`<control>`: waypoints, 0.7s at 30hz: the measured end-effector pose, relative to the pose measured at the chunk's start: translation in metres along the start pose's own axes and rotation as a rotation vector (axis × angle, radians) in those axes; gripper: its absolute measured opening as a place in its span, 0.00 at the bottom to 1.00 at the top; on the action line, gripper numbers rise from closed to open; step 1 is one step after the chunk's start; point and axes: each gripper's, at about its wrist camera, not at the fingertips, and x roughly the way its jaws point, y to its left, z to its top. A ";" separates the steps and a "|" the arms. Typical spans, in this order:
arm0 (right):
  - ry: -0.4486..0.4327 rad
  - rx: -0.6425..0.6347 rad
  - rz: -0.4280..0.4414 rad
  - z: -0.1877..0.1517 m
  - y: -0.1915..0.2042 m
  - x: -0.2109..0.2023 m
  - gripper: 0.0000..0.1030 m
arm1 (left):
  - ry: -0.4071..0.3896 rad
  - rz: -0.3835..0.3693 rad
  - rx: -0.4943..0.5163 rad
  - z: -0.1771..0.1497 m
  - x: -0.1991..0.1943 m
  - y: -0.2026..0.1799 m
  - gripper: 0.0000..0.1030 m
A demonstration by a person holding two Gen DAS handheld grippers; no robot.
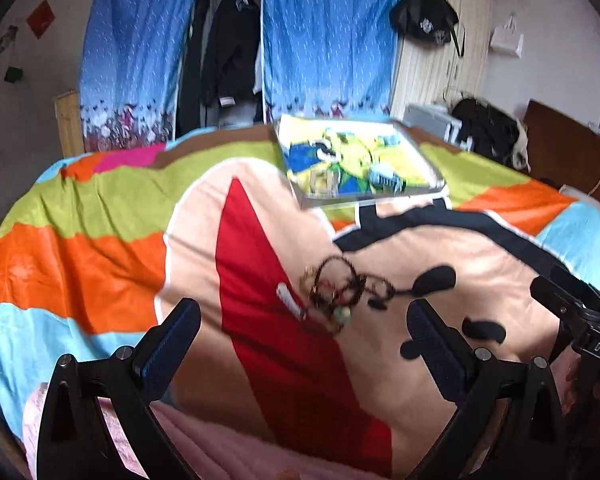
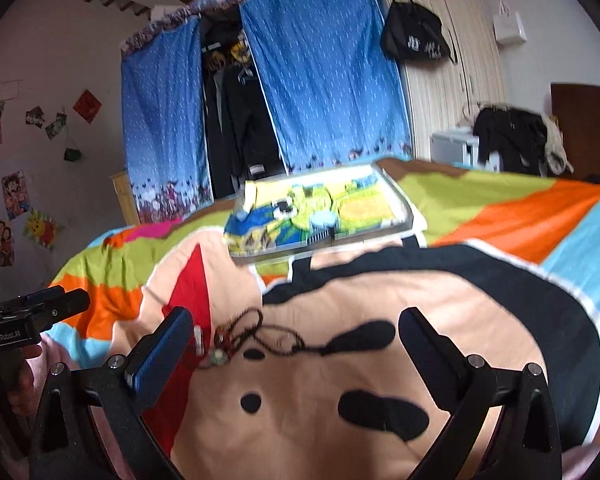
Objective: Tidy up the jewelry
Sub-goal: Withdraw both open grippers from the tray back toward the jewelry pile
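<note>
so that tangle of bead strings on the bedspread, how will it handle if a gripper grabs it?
Probably floppy: the bead strings lie in loose, overlapping loops, so a pinch likely lifts several at once. Likely light, as the bedspread barely dents beneath them. Pushed, they would probably drag and bunch on the soft fabric, not slide cleanly. Both grippers' jaws are open, holding nothing.

"DAS" on the right tool (image 1: 598, 350) body; "GenRobot.AI" on the left tool (image 2: 10, 336) body

I count one tangled heap of jewelry (image 1: 338, 290) and one clear tray (image 1: 360, 160) on my one bedspread (image 1: 80, 248). I hold two tongs.
</note>
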 end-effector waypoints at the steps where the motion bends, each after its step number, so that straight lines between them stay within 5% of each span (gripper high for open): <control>1: 0.021 -0.002 -0.003 -0.002 0.000 0.002 1.00 | 0.029 -0.003 0.004 -0.001 0.004 0.000 0.98; 13: 0.270 0.042 0.042 -0.017 -0.009 0.046 1.00 | 0.319 -0.050 -0.063 -0.003 0.068 0.022 0.98; 21: 0.421 0.132 0.075 -0.020 -0.030 0.085 1.00 | 0.436 -0.072 -0.133 0.012 0.114 0.034 0.98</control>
